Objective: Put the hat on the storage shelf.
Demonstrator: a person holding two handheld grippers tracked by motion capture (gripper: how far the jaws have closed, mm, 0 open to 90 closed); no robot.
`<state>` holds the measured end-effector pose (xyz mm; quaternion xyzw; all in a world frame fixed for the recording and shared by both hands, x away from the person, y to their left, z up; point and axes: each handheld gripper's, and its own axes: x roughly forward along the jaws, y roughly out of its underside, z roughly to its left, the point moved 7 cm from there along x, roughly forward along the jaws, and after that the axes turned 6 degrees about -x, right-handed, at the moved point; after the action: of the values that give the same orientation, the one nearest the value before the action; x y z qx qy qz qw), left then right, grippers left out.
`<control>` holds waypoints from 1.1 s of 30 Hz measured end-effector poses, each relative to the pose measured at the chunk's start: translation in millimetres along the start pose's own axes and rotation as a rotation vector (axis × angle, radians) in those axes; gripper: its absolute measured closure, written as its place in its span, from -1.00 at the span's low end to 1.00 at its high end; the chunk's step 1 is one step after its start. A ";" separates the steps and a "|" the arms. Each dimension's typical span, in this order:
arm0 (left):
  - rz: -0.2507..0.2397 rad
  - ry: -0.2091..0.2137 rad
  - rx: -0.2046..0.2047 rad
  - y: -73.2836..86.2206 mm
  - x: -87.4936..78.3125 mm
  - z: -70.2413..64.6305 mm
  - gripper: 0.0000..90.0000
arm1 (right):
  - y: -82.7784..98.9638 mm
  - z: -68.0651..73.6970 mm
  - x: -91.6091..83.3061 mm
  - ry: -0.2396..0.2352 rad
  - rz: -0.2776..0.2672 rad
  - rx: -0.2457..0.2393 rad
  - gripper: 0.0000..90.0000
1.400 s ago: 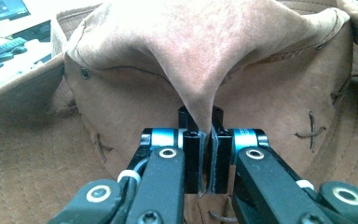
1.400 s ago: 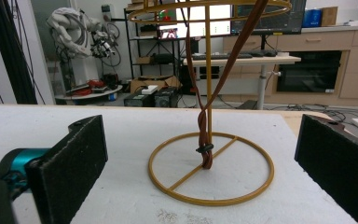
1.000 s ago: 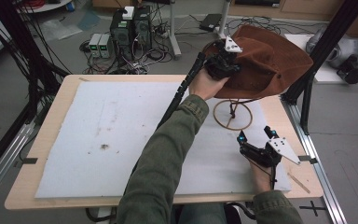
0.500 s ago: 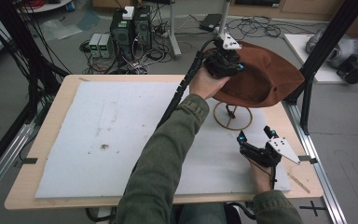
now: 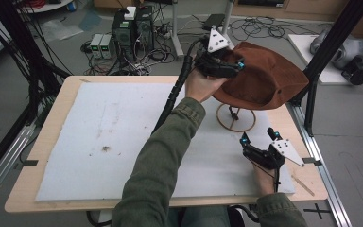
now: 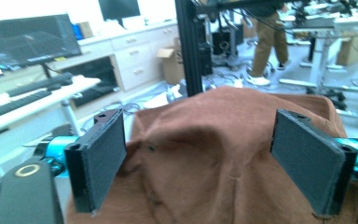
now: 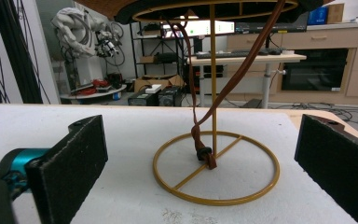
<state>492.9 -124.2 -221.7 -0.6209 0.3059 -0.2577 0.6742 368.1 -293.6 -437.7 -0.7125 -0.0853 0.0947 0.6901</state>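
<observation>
Hat, brown and soft, sitting on top of a gold wire stand at the far right of the counter. The stand has a ring base with a crossbar and one upright rod, seen close in the right tool's view; the base rests on the white mat that covers most of the counter. A brown chin cord hangs from under the brim and ends in a knot touching the base near the rod.

Left tool, held by the left hand on an outstretched green sleeve, is raised at the hat's near-left side. In its own view the jaws are spread wide, one on each side of the crown; whether the pads touch the cloth cannot be told, and the crown is not pinched.

Right tool lies low over the mat near the counter's front right edge, just in front of the stand and apart from it. Its jaws are also spread wide, nothing between them, aimed at the ring base.

Beyond the counter: floor with cables and electronic boxes.
</observation>
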 end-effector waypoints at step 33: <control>-0.212 -0.720 -0.150 90.0 -327.6 140.1 -0.67 | -1.7 -1.6 -6.9 0.047 -0.011 0.044 -0.96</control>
<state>369.8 217.9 -275.1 -0.7474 0.0017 -0.0682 0.6608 361.9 -296.8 -435.8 -0.6988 -0.0708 0.0760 0.7077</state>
